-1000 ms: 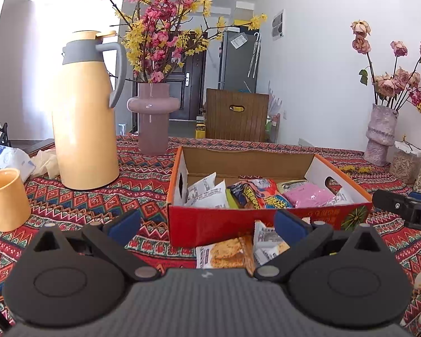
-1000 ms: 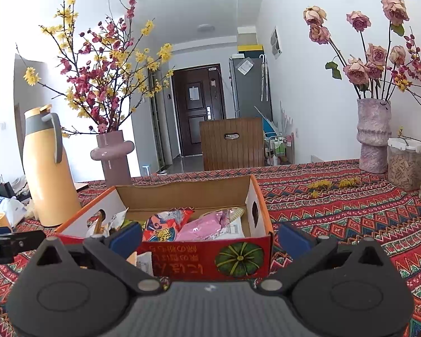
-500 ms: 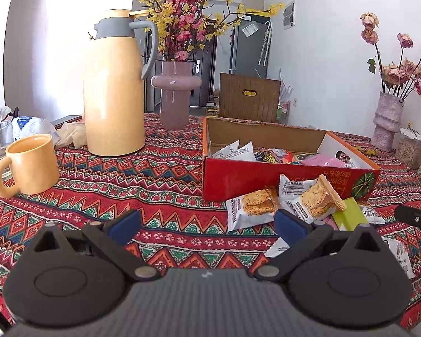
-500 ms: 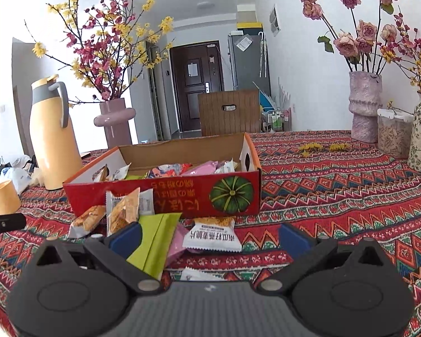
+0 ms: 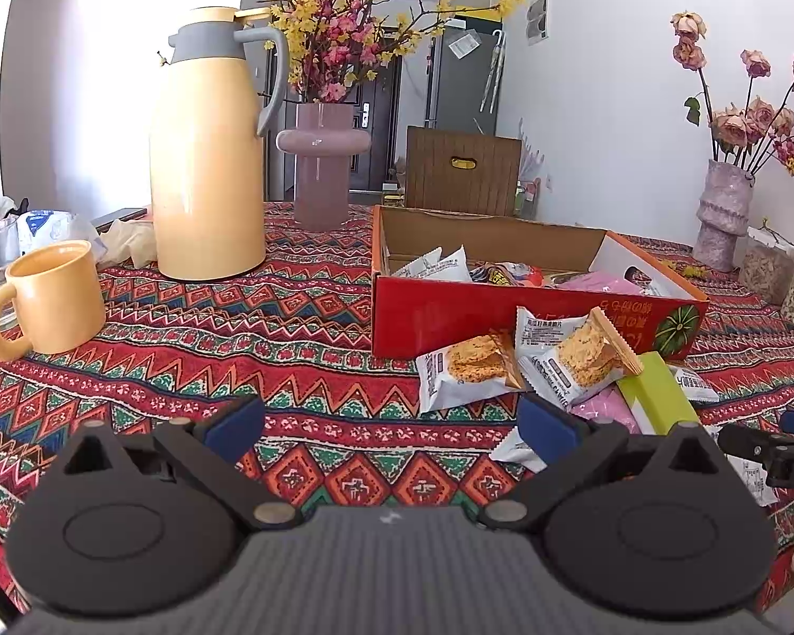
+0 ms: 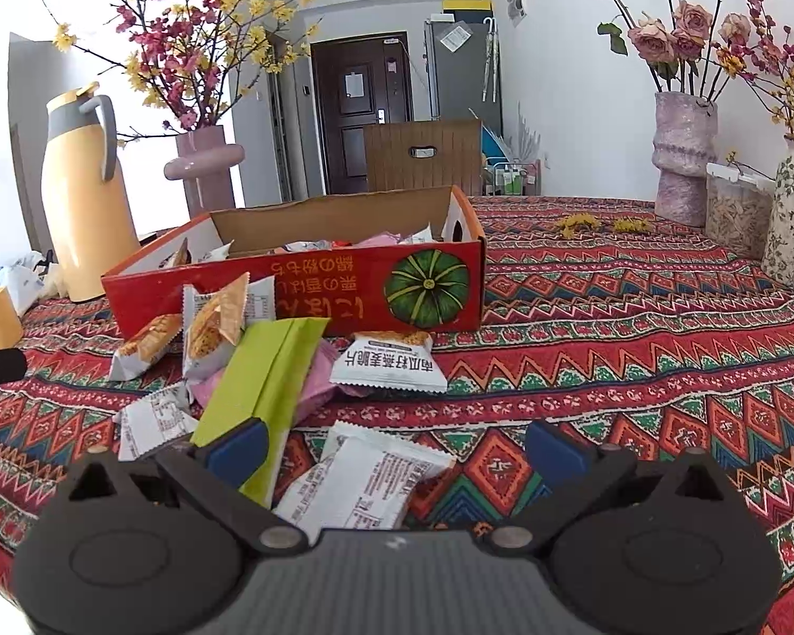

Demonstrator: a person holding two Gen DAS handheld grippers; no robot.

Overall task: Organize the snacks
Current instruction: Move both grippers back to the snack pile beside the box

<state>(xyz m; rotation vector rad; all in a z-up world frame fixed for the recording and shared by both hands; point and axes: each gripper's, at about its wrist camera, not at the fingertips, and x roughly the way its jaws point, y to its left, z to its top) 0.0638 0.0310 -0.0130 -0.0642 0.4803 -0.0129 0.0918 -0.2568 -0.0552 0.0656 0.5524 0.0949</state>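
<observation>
A red cardboard box holds several snack packets. In front of it on the patterned cloth lies a loose pile: white biscuit packets, a lime-green pack and a pink packet. My left gripper is open above bare cloth, left of the pile. My right gripper is open over the nearest white packets, its left finger beside the green pack. The right gripper's tip shows at the left wrist view's right edge.
A yellow thermos jug, a pink vase and a yellow mug stand to the left. Vases and a jar line the right side by the wall. A wooden chair back is behind the table.
Both grippers have pulled back and risen from the box, so the loose pile in front of it has come into view. Both stay open.
</observation>
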